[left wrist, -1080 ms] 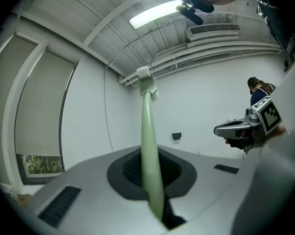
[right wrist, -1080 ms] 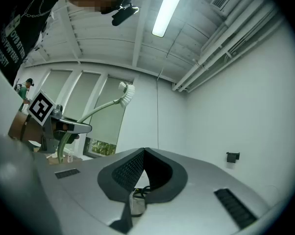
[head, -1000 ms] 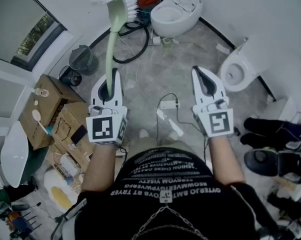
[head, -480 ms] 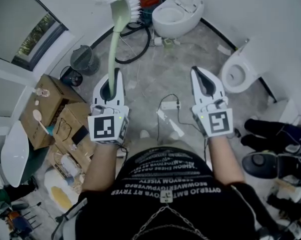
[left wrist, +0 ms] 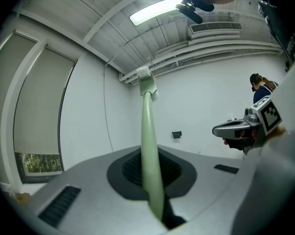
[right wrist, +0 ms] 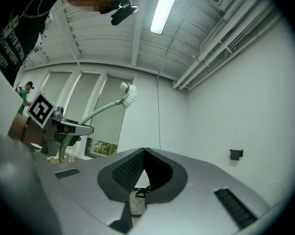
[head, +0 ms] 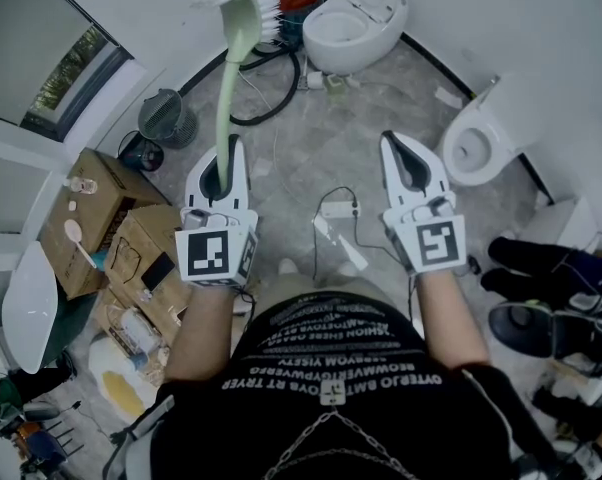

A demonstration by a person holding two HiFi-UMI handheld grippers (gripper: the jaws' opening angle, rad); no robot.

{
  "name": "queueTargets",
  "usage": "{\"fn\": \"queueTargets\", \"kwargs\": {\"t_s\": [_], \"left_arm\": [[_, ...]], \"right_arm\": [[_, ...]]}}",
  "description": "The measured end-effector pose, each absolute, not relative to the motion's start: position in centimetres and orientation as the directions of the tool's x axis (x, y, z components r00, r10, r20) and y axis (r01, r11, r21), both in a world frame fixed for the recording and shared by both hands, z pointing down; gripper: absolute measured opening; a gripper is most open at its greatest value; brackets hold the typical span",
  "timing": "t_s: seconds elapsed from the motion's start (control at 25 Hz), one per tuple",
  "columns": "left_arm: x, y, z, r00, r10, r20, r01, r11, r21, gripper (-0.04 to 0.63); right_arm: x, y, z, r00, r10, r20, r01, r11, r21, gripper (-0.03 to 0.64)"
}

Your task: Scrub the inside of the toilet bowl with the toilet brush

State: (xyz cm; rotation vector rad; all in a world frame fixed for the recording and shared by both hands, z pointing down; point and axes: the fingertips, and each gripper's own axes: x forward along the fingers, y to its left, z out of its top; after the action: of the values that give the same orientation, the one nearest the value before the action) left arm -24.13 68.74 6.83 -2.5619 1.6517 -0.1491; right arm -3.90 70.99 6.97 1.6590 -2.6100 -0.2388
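A: Entry: where do we log the toilet brush [head: 227, 88]?

B: In the air, well apart from both bowls. The left gripper [head: 224, 158] has its jaws pinched on the pale green handle. The white bristle head sits at the far end, pointing away from us.

A: And the right gripper [head: 399, 148]?

B: Its jaws are pressed together at the tips, with nothing between them. It is level with the left one and well apart from the brush.

A: Arm pose?

B: We hold both forearms stretched forward from the torso, roughly parallel, with the marker cubes facing up.

A: Surroundings?

B: A white toilet [head: 353, 18] stands by the far wall with its lid up. A second bowl [head: 471, 148] is at the right wall. A black hose [head: 271, 93] lies on the floor near the far toilet, and cardboard boxes [head: 106, 223] sit at our left.
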Motion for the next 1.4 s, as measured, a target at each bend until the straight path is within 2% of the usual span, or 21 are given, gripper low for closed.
{"fn": "queueTargets", "kwargs": {"t_s": [0.84,1.4], "left_arm": [[-20.1,67.6,7.2,0.341,-0.939,0.054,-0.927,-0.345,-0.150,0.000],[-24.5,57.2,9.2,0.377,-0.924,0.066,-0.917,-0.382,-0.116,0.000]], "right_arm": [[-0.3,68.7,8.2,-0.503,-0.864,-0.030,-0.862,0.498,0.096,0.003],[-4.8,59.1,9.1,-0.475,-0.880,-0.023,-0.877,0.472,0.093,0.003]]}}
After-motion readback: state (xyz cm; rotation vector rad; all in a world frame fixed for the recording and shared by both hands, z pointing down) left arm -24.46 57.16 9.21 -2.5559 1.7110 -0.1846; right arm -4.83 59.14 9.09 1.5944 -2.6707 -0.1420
